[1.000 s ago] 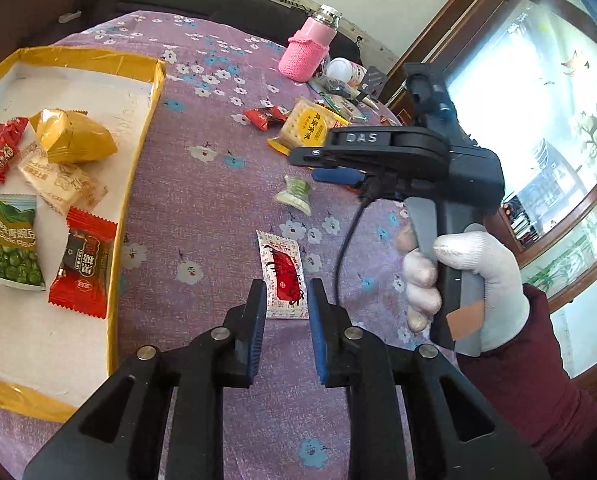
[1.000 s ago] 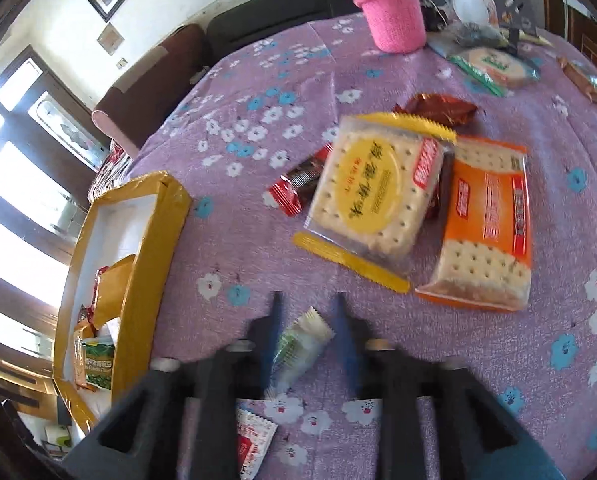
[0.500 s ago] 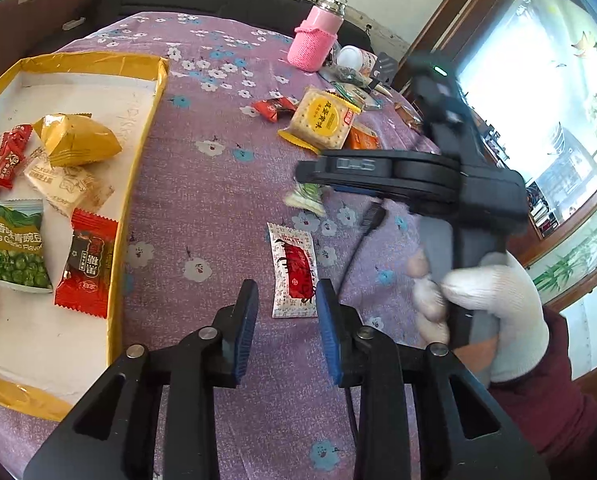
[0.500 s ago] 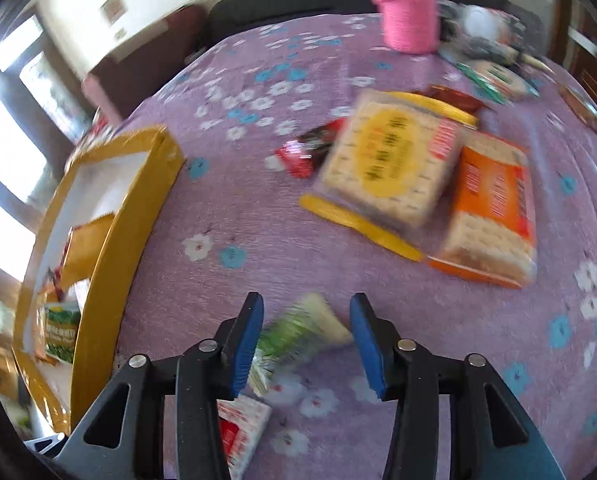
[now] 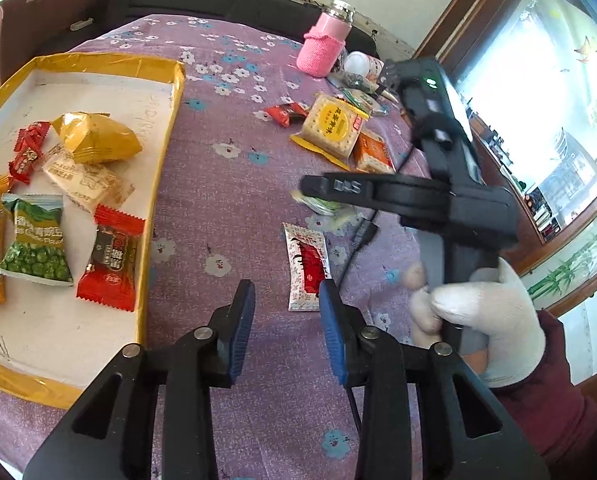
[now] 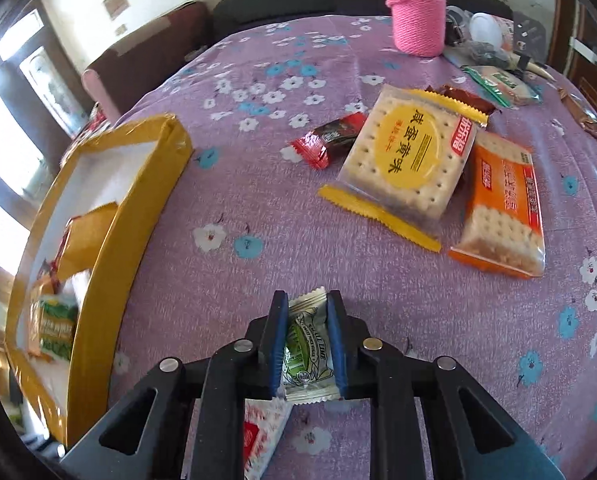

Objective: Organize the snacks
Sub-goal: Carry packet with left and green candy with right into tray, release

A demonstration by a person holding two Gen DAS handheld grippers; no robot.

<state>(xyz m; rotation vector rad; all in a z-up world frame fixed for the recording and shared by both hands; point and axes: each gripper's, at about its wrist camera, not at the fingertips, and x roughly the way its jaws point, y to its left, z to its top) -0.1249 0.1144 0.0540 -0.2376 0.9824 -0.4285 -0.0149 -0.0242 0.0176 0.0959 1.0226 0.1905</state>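
My right gripper (image 6: 307, 342) is shut on a small green and white candy packet (image 6: 307, 350), held just above the purple cloth; in the left wrist view the packet (image 5: 324, 205) shows under its fingers. My left gripper (image 5: 286, 320) is open and empty, just short of a red and white sachet (image 5: 307, 266) lying on the cloth. A yellow-rimmed tray (image 5: 160, 168) on the left holds several snack packets. The tray's rim (image 6: 110, 248) is also in the right wrist view.
Further back lie a yellow cracker pack (image 6: 412, 156), an orange cracker pack (image 6: 502, 204) and a red candy (image 6: 330, 136). A pink-sleeved bottle (image 6: 418, 12) and clutter stand at the far edge. A chair back (image 5: 30, 8) stands behind the tray.
My right gripper has closed on the green candy packet and lifted it slightly. My left gripper has drawn back a little and opened wider.
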